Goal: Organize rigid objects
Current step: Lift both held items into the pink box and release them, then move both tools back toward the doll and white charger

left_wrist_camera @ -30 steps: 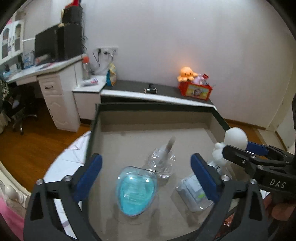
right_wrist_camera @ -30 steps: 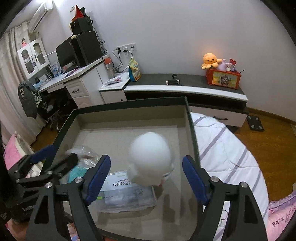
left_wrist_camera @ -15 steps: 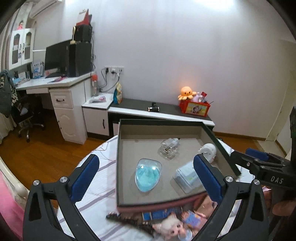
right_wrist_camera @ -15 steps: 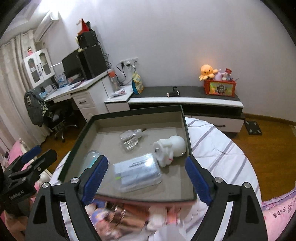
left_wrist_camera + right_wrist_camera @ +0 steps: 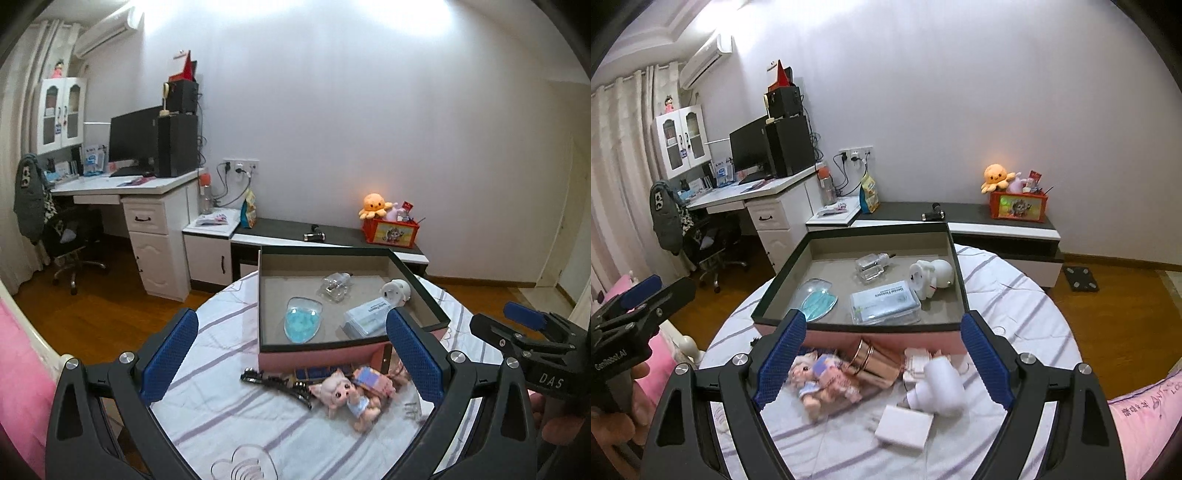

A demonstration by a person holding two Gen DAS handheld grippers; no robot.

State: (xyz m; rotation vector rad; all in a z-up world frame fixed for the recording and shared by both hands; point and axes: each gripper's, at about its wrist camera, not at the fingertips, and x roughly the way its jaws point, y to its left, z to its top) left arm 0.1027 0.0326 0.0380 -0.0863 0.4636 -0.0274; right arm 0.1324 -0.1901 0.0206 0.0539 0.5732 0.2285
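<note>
Both claws hang spread wide with nothing between their blue pads: the left gripper (image 5: 291,354) over the near edge of the striped round table (image 5: 229,417), the right gripper (image 5: 882,363) over the loose things still lying there. The right gripper's body, seen from the left wrist, bears the letters "DAS"; the left one's, seen from the right wrist, reads "GenRobot.AI". Nearest on the cloth are a flat white box (image 5: 904,425) and a white bottle (image 5: 940,387) on its side, then a small doll (image 5: 822,380) beside a copper-coloured cup (image 5: 871,360) tipped over. A black toy tower (image 5: 275,384) lies by the doll. Just behind them stands the dark-rimmed box (image 5: 955,254) holding a packet labelled "Dental Flossers" (image 5: 884,301), a clear case of blue masks (image 5: 816,299), a clear glass bottle (image 5: 871,264) and a white figurine (image 5: 932,275) lying against the right wall. Farther off, an orange octopus plush (image 5: 995,176) sits on a low cabinet.
</note>
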